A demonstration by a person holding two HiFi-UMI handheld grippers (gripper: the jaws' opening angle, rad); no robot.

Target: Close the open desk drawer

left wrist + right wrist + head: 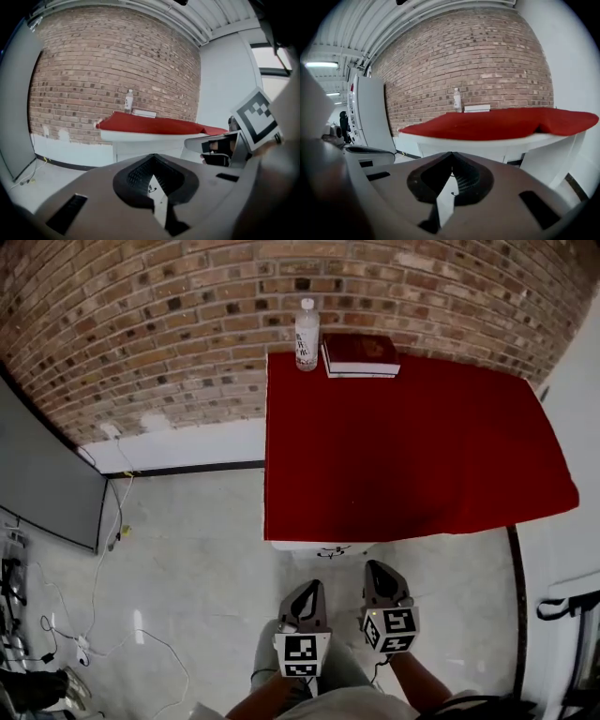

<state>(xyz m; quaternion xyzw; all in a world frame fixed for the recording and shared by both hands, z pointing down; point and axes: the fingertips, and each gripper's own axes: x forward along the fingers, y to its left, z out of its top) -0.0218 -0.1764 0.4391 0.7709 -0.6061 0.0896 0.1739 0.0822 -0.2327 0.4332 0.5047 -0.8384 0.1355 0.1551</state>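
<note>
The left gripper (311, 589) and the right gripper (377, 568), both of smooth grey moulded plastic and each carrying a cube of black-and-white square markers at its rear, sit side by side low in the head view and point forward. In each gripper's own view the two ribbed dark pads taper to a point where the tips meet, so both pairs of jaws are closed together with nothing between them. Just ahead of them, apart from both, the white desk drawer (323, 547) shows as a narrow pale band that juts a little past the near hem of the cloth, with a small dark mark at its middle; its inside is hidden. A matte, bright red cloth (403, 446) drapes the whole rectangular tabletop (487, 143), whose white rim shows beneath it. At the far edge, by the wall, a clear cylindrical plastic bottle with a white cap and a paper label (307, 334) stands upright; what it holds cannot be told. Just beside it lies a flat dark red hardcover book (360, 354) with white page edges. Behind runs a rough reddish-brown brick wall (187, 334), and below spreads a glossy pale floor (187, 568), crossed by thin white cables (103, 549).
</note>
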